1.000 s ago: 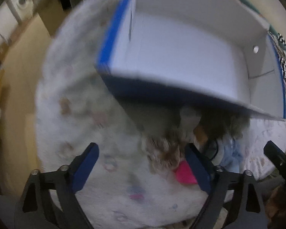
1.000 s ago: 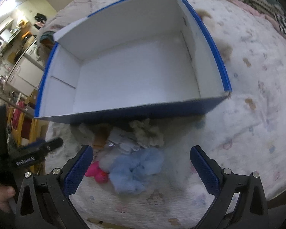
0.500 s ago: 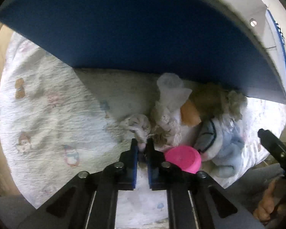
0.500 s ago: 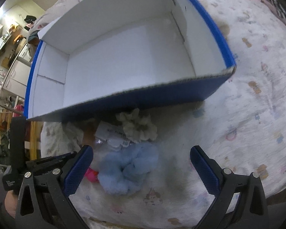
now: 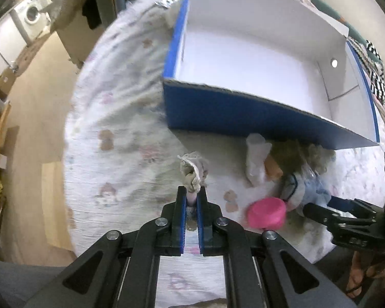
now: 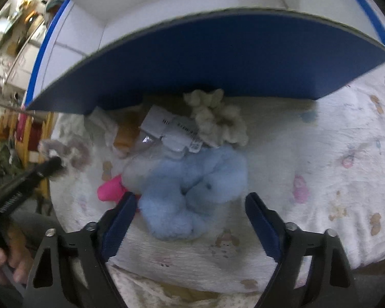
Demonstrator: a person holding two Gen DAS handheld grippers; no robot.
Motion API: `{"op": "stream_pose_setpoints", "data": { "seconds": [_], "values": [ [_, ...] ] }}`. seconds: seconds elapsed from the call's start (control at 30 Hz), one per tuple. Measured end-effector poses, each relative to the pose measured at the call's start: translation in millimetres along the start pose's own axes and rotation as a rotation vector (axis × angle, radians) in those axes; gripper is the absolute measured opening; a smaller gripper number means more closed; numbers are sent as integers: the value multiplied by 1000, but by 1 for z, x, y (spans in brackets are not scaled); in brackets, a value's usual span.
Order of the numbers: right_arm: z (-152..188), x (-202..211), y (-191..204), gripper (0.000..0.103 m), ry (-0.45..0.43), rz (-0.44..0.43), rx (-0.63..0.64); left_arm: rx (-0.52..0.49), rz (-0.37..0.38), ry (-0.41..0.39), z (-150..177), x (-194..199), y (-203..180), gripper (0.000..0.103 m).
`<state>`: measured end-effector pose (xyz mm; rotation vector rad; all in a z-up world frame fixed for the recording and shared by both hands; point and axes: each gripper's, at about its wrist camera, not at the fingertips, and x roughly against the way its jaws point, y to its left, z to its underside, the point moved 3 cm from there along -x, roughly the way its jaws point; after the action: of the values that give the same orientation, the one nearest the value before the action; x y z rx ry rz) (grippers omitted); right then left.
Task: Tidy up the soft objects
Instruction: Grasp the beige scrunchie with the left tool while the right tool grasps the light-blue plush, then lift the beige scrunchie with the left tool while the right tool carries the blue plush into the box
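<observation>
My left gripper (image 5: 191,191) is shut on a small grey-beige fluffy scrunchie (image 5: 193,172) and holds it a little above the patterned bedsheet (image 5: 120,159), left of the pile. My right gripper (image 6: 191,197) points down over a light blue fluffy scrunchie (image 6: 195,187). Its jaws are closing with the scrunchie between them; the left pad is next to it and the right pad stands clear. A cream scrunchie (image 6: 218,118) lies just behind it, against the blue box (image 6: 218,51). The box's white inside (image 5: 256,59) is bare.
Between the two scrunchies lies a soft doll in clear wrapping with white tags (image 6: 172,131). A pink cup-like thing (image 5: 267,211) sits at the pile's near side. The bed's edge is close below, with the floor (image 5: 38,102) to the left.
The left gripper, shut on the grey scrunchie, has risen and drawn it away from the pile. The right gripper has sunk toward the blue scrunchie and its jaws have narrowed.
</observation>
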<state>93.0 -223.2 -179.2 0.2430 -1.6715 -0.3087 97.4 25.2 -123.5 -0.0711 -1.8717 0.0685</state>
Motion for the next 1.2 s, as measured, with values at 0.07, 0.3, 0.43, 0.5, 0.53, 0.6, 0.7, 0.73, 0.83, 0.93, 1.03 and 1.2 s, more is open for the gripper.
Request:
{"op": "stream_pose_setpoints", "data": {
  "seconds": [0.07, 0.3, 0.43, 0.5, 0.53, 0.6, 0.7, 0.73, 0.83, 0.93, 1.03, 1.2],
  "values": [
    [0, -6, 7, 51, 7, 27, 37, 12, 2, -5, 3, 2, 1, 7],
    [3, 6, 20, 19, -46, 1, 129, 42, 1, -16, -14, -5, -5, 7],
    [10, 36, 26, 18, -113, -51, 152, 29, -17, -52, -16, 2, -11, 7],
    [15, 54, 34, 18, -164, -68, 183, 39, -3, -59, -14, 9, -9, 7],
    [17, 61, 37, 18, -185, -75, 194, 41, -7, -73, -13, 14, -9, 7],
    [21, 77, 39, 18, -229, -113, 200, 39, -26, -114, -13, 25, -8, 7],
    [23, 106, 36, 18, -321, -166, 198, 41, -38, -179, -12, 42, -9, 7],
    [23, 115, 34, 18, -353, -182, 190, 38, -44, -196, -12, 45, -9, 7],
    [22, 140, 27, 18, -448, -223, 161, 26, -66, -250, -9, 57, -12, 7],
    [20, 151, 25, 18, -505, -220, 145, 5, -93, -273, -7, 60, -16, 7],
    [17, 152, 28, 18, -517, -211, 143, 3, -104, -281, -6, 60, -17, 7],
    [18, 149, 32, 18, -520, -193, 153, 25, -134, -350, -5, 73, -15, 7]
  ]
}}
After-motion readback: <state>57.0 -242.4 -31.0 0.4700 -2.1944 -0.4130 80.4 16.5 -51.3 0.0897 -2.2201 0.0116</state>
